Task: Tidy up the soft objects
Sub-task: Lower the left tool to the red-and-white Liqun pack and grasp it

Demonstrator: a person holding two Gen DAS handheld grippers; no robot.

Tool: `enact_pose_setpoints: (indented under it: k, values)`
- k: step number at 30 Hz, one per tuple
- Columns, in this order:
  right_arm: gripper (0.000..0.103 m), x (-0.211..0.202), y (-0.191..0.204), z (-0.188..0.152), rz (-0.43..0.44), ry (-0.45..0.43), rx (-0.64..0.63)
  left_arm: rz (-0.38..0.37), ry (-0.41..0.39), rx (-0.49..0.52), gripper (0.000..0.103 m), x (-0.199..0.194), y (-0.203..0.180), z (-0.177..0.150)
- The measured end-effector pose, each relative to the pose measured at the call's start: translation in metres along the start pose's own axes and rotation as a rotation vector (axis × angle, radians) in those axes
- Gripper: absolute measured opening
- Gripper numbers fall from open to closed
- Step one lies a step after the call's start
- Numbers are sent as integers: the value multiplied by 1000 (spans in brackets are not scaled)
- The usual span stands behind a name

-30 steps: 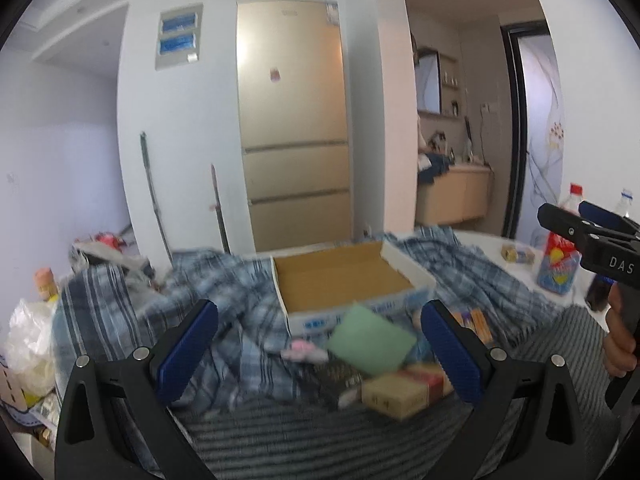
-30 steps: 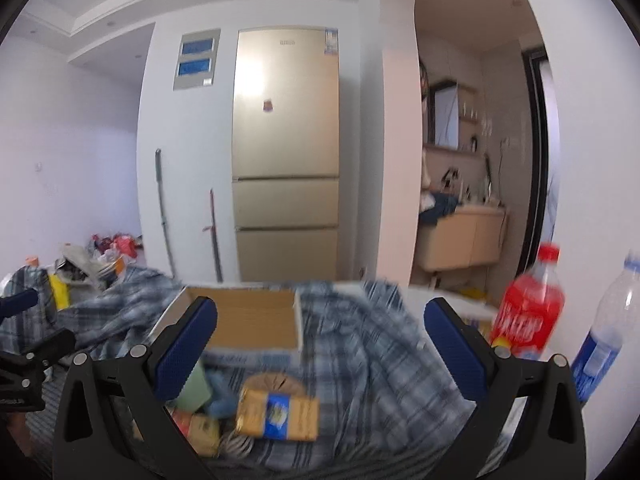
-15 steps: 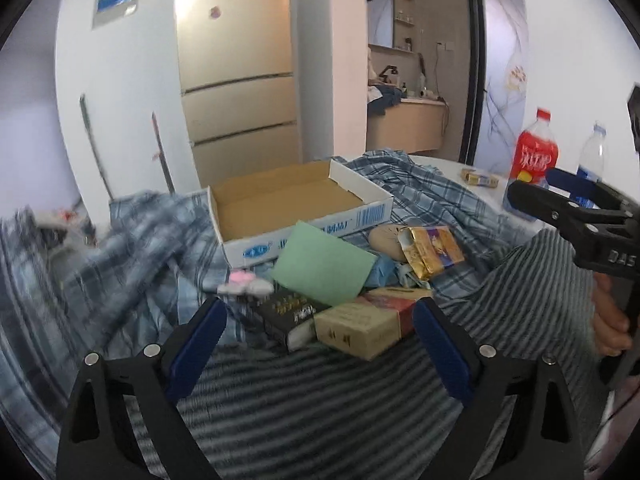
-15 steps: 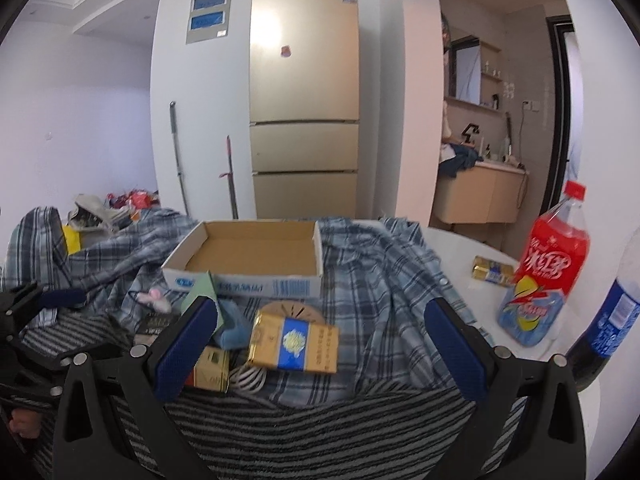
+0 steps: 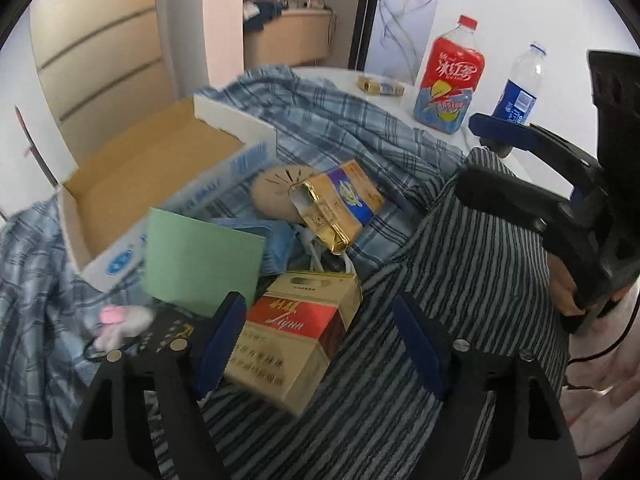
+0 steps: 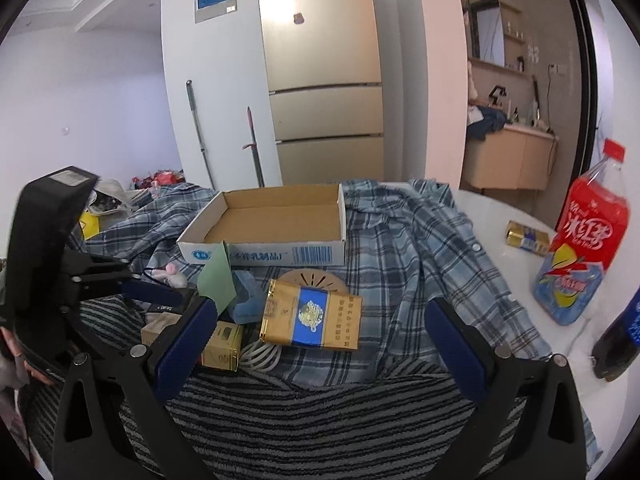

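A table draped in a plaid shirt (image 6: 420, 264) and a striped cloth (image 5: 460, 280), fridge (image 6: 320, 80) and doorway far behind. On the plaid, far centre, an open box (image 6: 276, 220), bare inside (nothing sorted yet, by the look of it). Just near of it, the heap: green sheet (image 5: 200, 256), blue sponge (image 6: 246, 296), pink trinket (image 5: 120, 320), gold-and-blue pack (image 6: 312, 318), round beige piece (image 6: 312, 280), white cable (image 6: 260, 354), red pack (image 5: 296, 336).

Left gripper (image 5: 320, 344) low over the near edge of the heap, jaws closing, red pack lying between the pads but not pressed yet. Right gripper (image 6: 320, 344) wide apart, holding nothing, hovering over the stripes with the gold-and-blue pack just beyond. Likely the first pick in hand; whole heap left to sort, the soft bits (sponge, perhaps the trinket) untouched.

Left view alone: red pack's face, torn foil end of the gold-and-blue pack, the right-hand tool from the side. Right view alone: box's bare floor entire, fridge full height, clutter far left. Both: red bottle (image 6: 584, 240) on bare tabletop, right.
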State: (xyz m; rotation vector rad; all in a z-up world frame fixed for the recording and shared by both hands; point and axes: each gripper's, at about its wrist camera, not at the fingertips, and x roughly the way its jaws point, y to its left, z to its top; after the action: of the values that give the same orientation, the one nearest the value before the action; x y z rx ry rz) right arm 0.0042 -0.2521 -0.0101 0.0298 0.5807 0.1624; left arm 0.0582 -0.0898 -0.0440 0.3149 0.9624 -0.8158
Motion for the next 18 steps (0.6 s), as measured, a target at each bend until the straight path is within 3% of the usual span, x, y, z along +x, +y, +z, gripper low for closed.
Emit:
enact_pose_setpoints:
  k: [3,7,13,18]
  values:
    - [103,2,0,-1,16,17,-13,-28,44,-50,78,14,12,6]
    - [103,5,2,-2,39,40,-38,-154,102,-131,78,24,32,7]
    - [103,10,7,-3,55,58,-71,-252,130,-230,78,31,55,4]
    - [103,10,12,-4,72,64,-79,-262,151,-230,78,35,58,0]
